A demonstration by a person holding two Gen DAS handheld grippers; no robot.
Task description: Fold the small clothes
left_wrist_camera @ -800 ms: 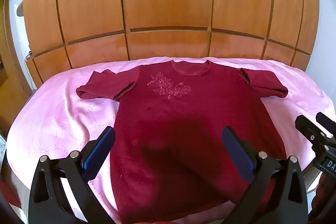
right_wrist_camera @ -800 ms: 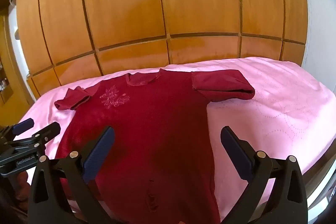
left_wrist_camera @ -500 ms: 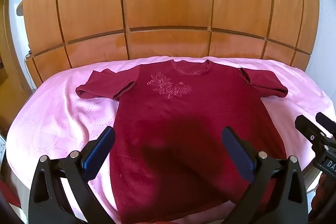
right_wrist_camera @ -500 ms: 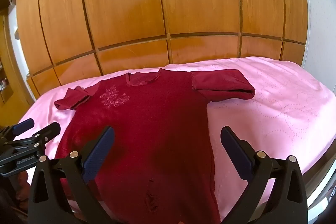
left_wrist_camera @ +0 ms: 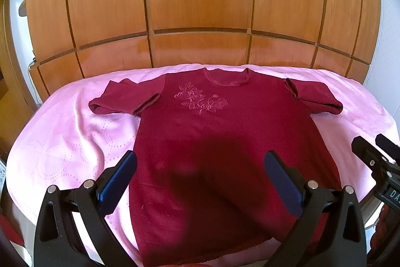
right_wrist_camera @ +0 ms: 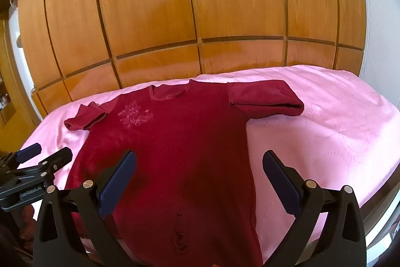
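A dark red short-sleeved shirt with a pink flower embroidery lies flat, face up, on a pink cloth, neck at the far side, both sleeves spread. My left gripper hovers open above the shirt's lower half with nothing between its blue pads. In the right wrist view the same shirt fills the middle, with a small torn patch near its hem. My right gripper stands open over the shirt's right side edge, empty. Each gripper shows at the edge of the other's view: the right gripper, the left gripper.
A wooden panelled wall rises just behind the pink-covered surface. The pink cloth extends bare to the right of the shirt and ends at a rounded edge. A white wall stands at far right.
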